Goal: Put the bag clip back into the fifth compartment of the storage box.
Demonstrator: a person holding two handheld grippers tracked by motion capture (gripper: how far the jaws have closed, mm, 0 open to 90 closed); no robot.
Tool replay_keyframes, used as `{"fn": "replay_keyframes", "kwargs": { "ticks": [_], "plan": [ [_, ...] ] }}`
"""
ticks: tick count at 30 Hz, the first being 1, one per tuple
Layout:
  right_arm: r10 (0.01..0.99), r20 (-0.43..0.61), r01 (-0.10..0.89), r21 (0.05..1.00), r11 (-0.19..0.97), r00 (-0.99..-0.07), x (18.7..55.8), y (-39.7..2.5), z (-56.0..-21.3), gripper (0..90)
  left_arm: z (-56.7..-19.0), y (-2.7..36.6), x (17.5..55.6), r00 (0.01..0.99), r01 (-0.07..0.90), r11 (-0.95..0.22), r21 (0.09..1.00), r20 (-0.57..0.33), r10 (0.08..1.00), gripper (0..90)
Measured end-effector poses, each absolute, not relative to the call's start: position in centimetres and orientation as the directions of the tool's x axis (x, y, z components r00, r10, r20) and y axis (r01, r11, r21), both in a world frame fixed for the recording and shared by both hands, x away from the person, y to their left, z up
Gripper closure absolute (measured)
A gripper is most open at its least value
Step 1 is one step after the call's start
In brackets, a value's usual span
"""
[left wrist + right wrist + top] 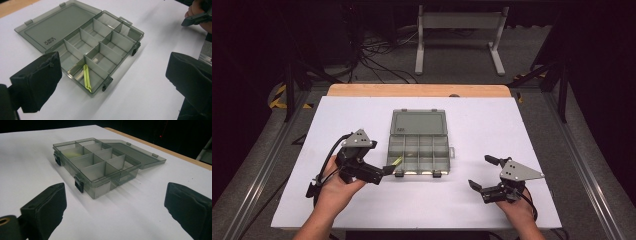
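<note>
Both grippers, left (388, 169) and right (482, 172), hover with jaws spread apart beside the open compartment box (419, 152), a yellow-green band (86, 77) lying in its near-left compartment.

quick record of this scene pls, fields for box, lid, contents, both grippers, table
box: grey see-through compartment box, mid table
lid: open, laid flat behind the box
latches: two dark ones on the near wall, undone
contents: yellow-green strip in the near-left corner compartment; the other compartments look empty
left gripper: open, at the box's near-left corner, holds nothing
right gripper: open, right of the box, apart from it, holds nothing
table: white top, wooden far edge
</note>
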State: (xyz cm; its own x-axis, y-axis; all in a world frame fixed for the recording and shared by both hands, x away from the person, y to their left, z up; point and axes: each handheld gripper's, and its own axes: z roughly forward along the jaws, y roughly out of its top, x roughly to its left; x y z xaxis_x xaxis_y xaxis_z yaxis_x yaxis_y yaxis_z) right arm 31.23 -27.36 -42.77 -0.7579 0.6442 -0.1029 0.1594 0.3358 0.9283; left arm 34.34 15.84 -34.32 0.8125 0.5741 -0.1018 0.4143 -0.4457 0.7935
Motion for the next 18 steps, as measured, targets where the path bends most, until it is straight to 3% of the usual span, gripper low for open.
{"fn": "replay_keyframes", "kwargs": {
  "ticks": [18],
  "plan": [
    [0.648,-0.113,0.139,0.935,0.326,-0.754,31.0,-27.3,-42.6,4.1,-36.6,20.6,31.9,0.808,0.323,-0.294,0.900,-0.100,0.581,0.3]
  ]
}}
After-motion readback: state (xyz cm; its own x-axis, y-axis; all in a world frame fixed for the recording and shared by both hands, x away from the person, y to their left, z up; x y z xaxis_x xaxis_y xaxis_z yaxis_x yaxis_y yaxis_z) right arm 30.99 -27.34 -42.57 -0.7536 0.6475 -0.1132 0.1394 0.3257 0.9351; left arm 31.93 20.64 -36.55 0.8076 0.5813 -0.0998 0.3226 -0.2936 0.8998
